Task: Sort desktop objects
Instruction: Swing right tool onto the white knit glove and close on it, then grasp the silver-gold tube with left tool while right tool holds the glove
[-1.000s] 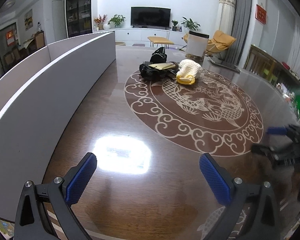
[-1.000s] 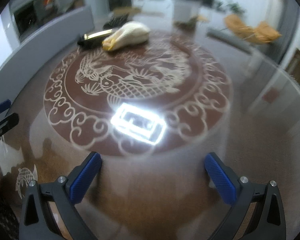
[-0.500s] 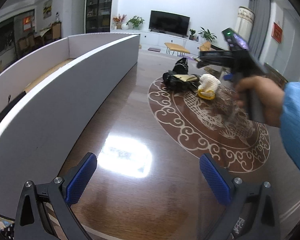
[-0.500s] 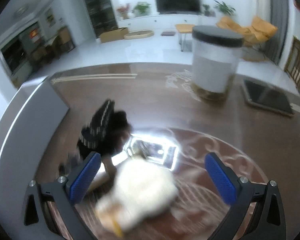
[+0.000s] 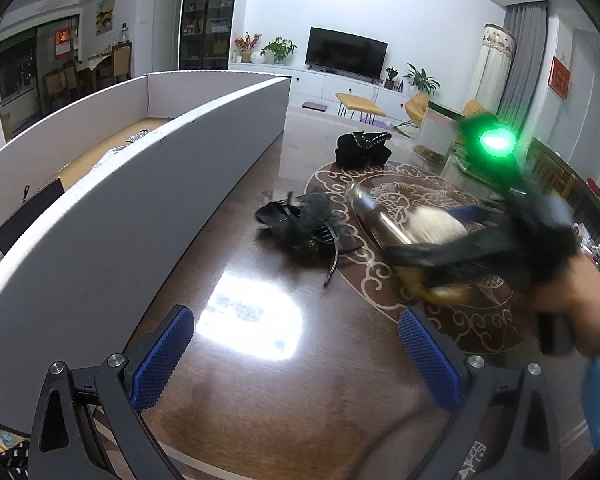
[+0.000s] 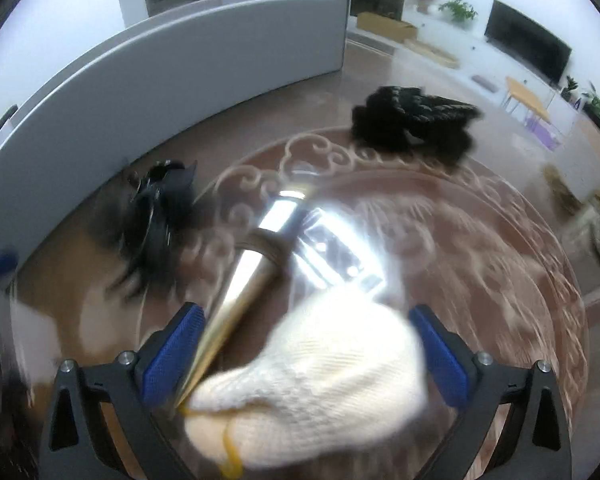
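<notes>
Hovering over the dark wooden desk (image 5: 228,396), the left gripper (image 5: 296,356) has its two blue fingers (image 5: 162,354) spread wide with nothing between them. To its right, a person's hand (image 5: 572,304) holds the right gripper (image 6: 306,354), blurred in the left view, with a green light on top. Its two fingers (image 6: 440,362) are also wide apart, set either side of one white knitted glove (image 6: 316,384) that lies on the desk; whether they touch the glove I cannot tell. The glove has a yellow edge at its cuff.

Four loose things lie on the desk. Beside the glove, on its left in the right wrist view, is one gold tube (image 6: 236,292), long and shiny, pointing away toward the inlaid round pattern (image 5: 400,192); its near end is just beside the right gripper's left finger. Farther left is one tangle of black items (image 5: 304,228), including what looks like a thin black band, too blurred to sort out further. At the far side of the pattern sits one black bundle (image 5: 362,148) with a studded strip across it, well apart from the rest.

One long white box (image 5: 140,208) stands along the left edge of the desk, its wall curved by the lens. Something dark and flat leans inside it near the front.
</notes>
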Action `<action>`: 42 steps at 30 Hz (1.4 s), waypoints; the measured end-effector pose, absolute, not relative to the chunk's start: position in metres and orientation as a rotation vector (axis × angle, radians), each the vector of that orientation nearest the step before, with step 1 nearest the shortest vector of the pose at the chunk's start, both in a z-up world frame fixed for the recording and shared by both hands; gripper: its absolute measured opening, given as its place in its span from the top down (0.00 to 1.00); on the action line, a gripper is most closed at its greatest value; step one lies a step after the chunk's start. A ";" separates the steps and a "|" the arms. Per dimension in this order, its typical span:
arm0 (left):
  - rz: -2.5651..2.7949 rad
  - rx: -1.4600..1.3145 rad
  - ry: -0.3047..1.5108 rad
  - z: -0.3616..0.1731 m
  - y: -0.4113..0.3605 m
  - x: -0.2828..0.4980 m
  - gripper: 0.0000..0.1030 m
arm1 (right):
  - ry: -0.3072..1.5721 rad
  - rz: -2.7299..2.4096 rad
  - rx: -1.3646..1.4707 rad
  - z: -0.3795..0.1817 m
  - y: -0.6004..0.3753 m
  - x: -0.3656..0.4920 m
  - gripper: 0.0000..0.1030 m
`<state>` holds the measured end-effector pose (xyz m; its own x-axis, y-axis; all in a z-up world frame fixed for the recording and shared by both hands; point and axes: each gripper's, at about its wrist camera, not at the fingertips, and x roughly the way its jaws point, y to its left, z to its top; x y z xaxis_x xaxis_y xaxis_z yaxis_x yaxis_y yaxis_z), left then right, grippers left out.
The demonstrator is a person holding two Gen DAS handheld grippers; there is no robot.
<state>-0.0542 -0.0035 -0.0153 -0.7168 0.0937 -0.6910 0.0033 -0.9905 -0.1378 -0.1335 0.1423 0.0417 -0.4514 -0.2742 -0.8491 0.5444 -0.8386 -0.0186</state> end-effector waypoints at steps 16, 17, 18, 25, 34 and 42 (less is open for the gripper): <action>2.808 -1.243 -0.293 -0.027 -0.007 -0.056 0.00 | 0.218 -2.442 1.255 0.034 0.173 -0.106 0.06; 2.805 -1.252 -0.289 -0.028 -0.006 -0.057 0.00 | 0.195 -2.434 1.239 0.035 0.175 -0.107 0.18; 2.801 -1.260 -0.283 -0.030 -0.005 -0.057 0.00 | 0.175 -2.433 1.232 0.036 0.177 -0.107 0.31; 2.780 -1.283 -0.202 -0.034 0.005 -0.060 0.00 | 0.272 -2.476 1.243 0.038 0.193 -0.079 0.47; 2.746 -1.301 -0.138 -0.038 0.016 -0.062 0.00 | 0.242 -2.636 1.282 0.037 0.258 -0.004 0.46; 2.734 -1.306 -0.054 -0.040 0.027 -0.062 0.00 | 0.207 -2.660 1.303 0.030 0.268 0.002 0.16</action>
